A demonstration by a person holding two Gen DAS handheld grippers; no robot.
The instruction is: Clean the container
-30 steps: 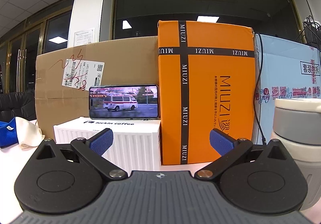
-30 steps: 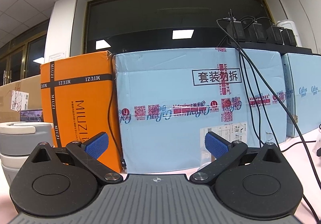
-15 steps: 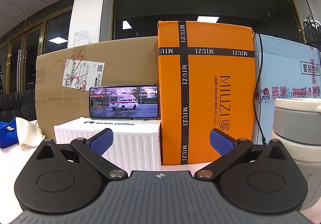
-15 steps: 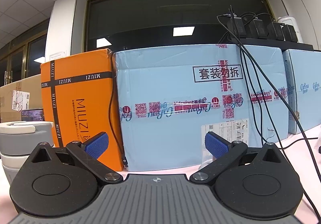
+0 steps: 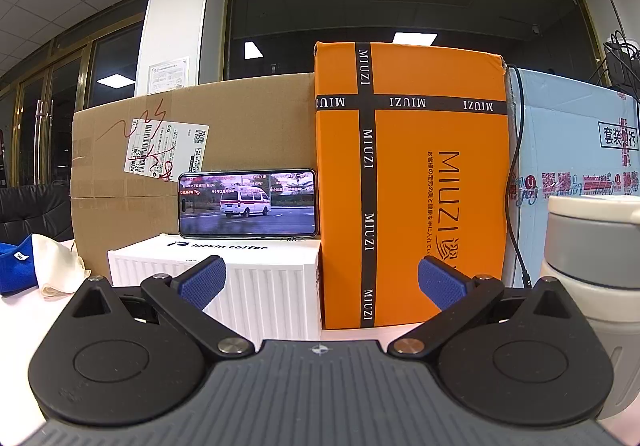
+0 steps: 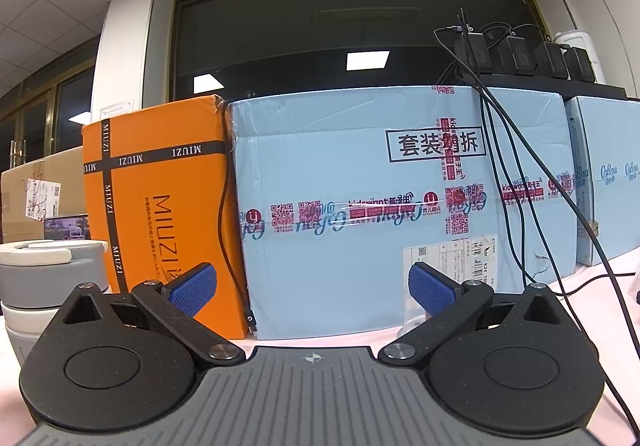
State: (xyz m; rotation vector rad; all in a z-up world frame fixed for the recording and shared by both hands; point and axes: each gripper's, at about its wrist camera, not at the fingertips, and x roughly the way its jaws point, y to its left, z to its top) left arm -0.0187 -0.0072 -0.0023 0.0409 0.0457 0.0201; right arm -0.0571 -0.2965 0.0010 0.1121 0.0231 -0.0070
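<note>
A grey and cream lidded container (image 5: pixel 592 258) stands upright on the white table at the right edge of the left wrist view. The same container (image 6: pixel 48 278) shows at the left edge of the right wrist view. My left gripper (image 5: pixel 320 284) is open and holds nothing, with the container off to its right. My right gripper (image 6: pixel 312 288) is open too, empty, with the container to its left. A blue cloth (image 5: pixel 16 270) and a cream cloth (image 5: pixel 56 266) lie at the far left of the table.
A row of boxes walls off the back of the table: a brown carton (image 5: pixel 192 150), an orange MIUZI box (image 5: pixel 408 182) and light blue cartons (image 6: pixel 400 206). A phone (image 5: pixel 248 204) playing video leans on a white box (image 5: pixel 216 270). Black cables (image 6: pixel 520 174) hang at right.
The right wrist view has tilted slightly, so the boxes sit a little higher in frame. The left gripper has not moved; only the phone's video changes.
</note>
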